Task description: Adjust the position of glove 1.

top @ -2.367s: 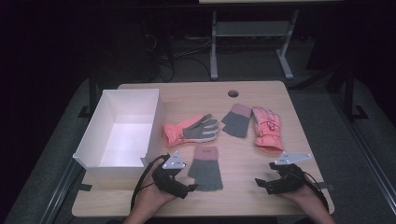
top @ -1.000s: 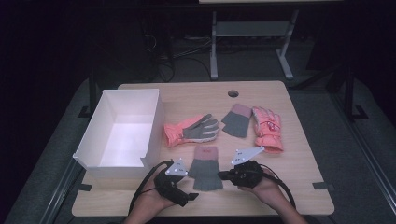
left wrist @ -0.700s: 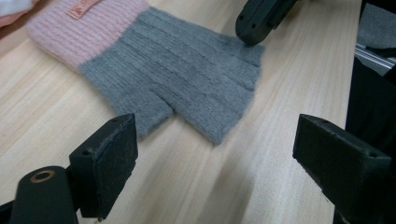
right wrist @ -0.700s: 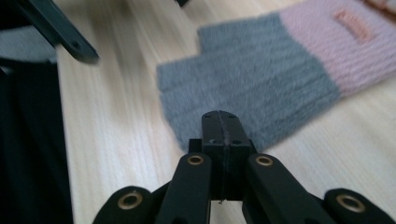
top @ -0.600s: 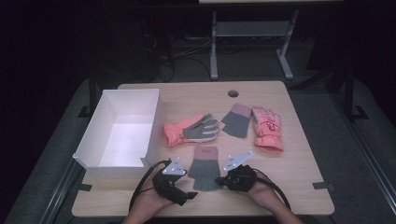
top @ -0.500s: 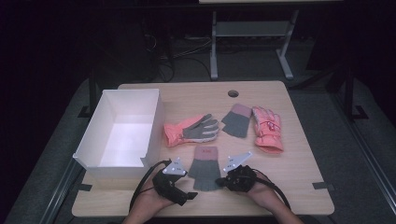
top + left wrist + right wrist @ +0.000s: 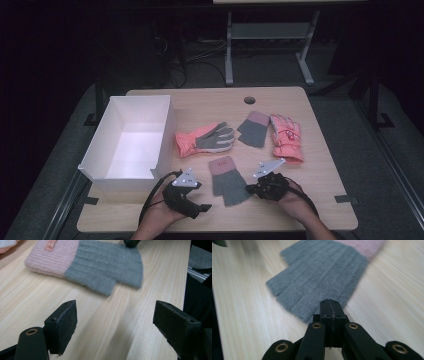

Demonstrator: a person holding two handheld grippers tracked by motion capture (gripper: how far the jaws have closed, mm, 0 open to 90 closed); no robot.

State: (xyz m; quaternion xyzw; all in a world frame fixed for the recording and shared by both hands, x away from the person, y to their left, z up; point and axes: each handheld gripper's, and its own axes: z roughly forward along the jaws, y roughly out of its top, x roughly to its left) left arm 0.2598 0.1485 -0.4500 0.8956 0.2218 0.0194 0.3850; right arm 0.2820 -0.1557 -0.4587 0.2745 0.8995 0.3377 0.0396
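Nearest, left gripper (image 7: 206, 206) with jaws wide, just been closing slightly, nothing between them. Right gripper (image 7: 248, 189) pressed closed, tips at right edge of grey-pink knit glove (image 7: 228, 180), flat on table (image 7: 320, 200) between both. Farther: three gloves.

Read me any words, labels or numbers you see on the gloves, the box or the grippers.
Nothing can be read.
Orange tag on the pink cuff of the nearest grey knit glove: marks too blurred to read.
Small marking on the back of the pink ski glove: too small to read.
White box: no print visible.
Left gripper and right gripper: no lettering visible.
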